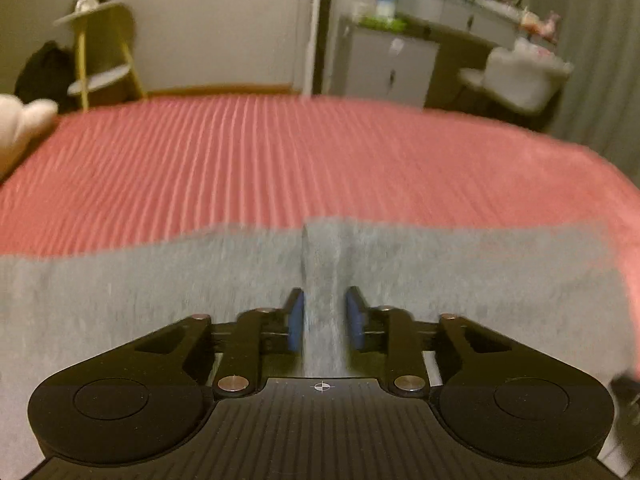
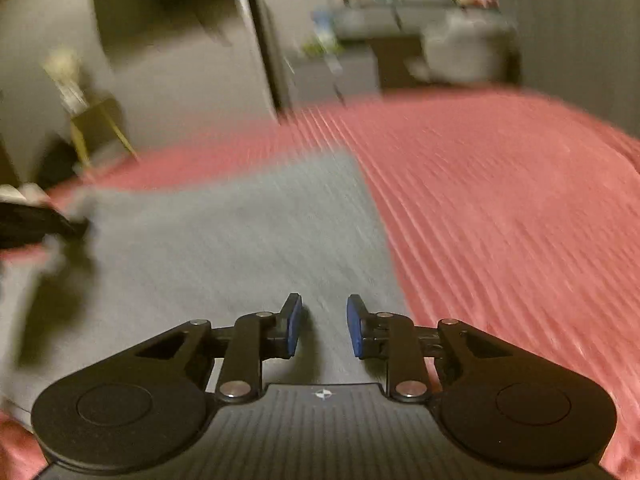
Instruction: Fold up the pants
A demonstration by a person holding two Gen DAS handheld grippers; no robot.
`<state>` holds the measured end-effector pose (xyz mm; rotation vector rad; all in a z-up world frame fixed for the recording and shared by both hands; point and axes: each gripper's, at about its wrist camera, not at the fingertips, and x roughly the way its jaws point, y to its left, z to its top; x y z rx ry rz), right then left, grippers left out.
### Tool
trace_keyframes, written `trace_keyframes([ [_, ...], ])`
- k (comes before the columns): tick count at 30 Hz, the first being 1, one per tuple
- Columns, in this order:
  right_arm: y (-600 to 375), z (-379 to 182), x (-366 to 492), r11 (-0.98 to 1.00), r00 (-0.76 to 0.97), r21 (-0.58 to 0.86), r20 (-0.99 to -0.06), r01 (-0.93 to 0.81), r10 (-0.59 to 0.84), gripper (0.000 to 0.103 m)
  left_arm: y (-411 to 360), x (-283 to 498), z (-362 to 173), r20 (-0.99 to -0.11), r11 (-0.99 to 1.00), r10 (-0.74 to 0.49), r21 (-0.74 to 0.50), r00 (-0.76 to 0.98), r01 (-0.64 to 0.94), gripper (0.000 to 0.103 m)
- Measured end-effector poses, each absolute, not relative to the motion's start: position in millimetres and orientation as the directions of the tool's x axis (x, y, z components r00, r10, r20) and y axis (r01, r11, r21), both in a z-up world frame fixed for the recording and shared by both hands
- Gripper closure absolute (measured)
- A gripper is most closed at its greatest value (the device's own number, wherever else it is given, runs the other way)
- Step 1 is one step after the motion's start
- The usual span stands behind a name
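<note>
Your grey knit pants [image 1: 160, 300] lie flat on the red ribbed bedspread [image 1: 280, 160]. Your left hand-held gripper [image 1: 325, 320] is pinching a raised ridge of the grey cloth. Your right hand-held gripper [image 2: 323, 326] stands narrowly spread over the pants, near their right edge, pinching nothing. Get cloth between its pads before lifting, then lift both evenly.

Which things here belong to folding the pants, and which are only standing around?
For the job:
- grey pants
- left gripper
- right gripper
- red bedspread, the work surface

Just lying about:
- yellow side table
- grey cabinet
- white chair
</note>
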<state>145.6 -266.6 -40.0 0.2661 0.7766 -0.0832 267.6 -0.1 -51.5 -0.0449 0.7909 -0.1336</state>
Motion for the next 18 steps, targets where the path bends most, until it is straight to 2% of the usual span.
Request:
trace_keyframes([
  [2, -271, -37, 144, 0.959, 0.724, 0.232, -0.688, 0.163, 0.044, 0.074, -1, 256, -44, -0.707, 0.994, -0.105, -0.057, 0.699, 0.091, 0.060],
  [4, -273, -36, 139, 0.954, 0.734, 0.258, -0.676, 0.155, 0.064, 0.068, -2, 233, -30, -0.693, 0.994, -0.097, -0.037, 0.715, 0.099, 0.057],
  [5, -274, -35, 136, 0.952, 0.737, 0.269, -0.671, 0.147, 0.075, 0.064, 0, 219, -24, -0.680, 0.991, -0.128, -0.057, 0.722, 0.122, 0.050],
  [6, -267, -33, 149, 0.952, 0.736, 0.270, -0.672, 0.143, 0.080, 0.060, 0, 203, -19, -0.676, 0.986, -0.163, -0.081, 0.719, 0.148, 0.037],
  [8, -264, -32, 147, 0.957, 0.734, 0.259, -0.674, 0.131, 0.082, 0.055, 0, 177, -20, -0.685, 0.979, -0.196, -0.100, 0.702, 0.176, 0.026],
  [10, -253, -28, 150, 0.964, 0.736, 0.239, -0.673, 0.120, 0.075, 0.050, -3, 166, -37, -0.737, 0.975, -0.186, -0.059, 0.650, 0.212, 0.027],
  [11, -249, -28, 149, 0.968, 0.735, 0.223, -0.675, 0.113, 0.069, 0.047, -4, 166, -51, -0.777, 0.980, -0.133, -0.010, 0.615, 0.200, 0.030],
  [12, -246, -28, 153, 0.973, 0.732, 0.207, -0.678, 0.107, 0.064, 0.044, -1, 164, -63, -0.785, 0.983, -0.108, 0.008, 0.610, 0.184, 0.026],
  [14, -241, -28, 153, 0.979, 0.730, 0.184, -0.681, 0.092, 0.059, 0.038, 4, 157, -64, -0.752, 0.985, -0.120, -0.010, 0.649, 0.171, 0.026],
  [16, -237, -26, 150, 0.983, 0.729, 0.163, -0.683, 0.090, 0.046, 0.034, 3, 153, -54, -0.751, 0.992, -0.080, 0.003, 0.655, 0.124, 0.034],
  [18, -236, -23, 145, 0.982, 0.733, 0.162, -0.679, 0.102, 0.036, 0.031, 4, 145, -45, -0.729, 0.993, -0.093, -0.018, 0.678, 0.117, 0.035],
])
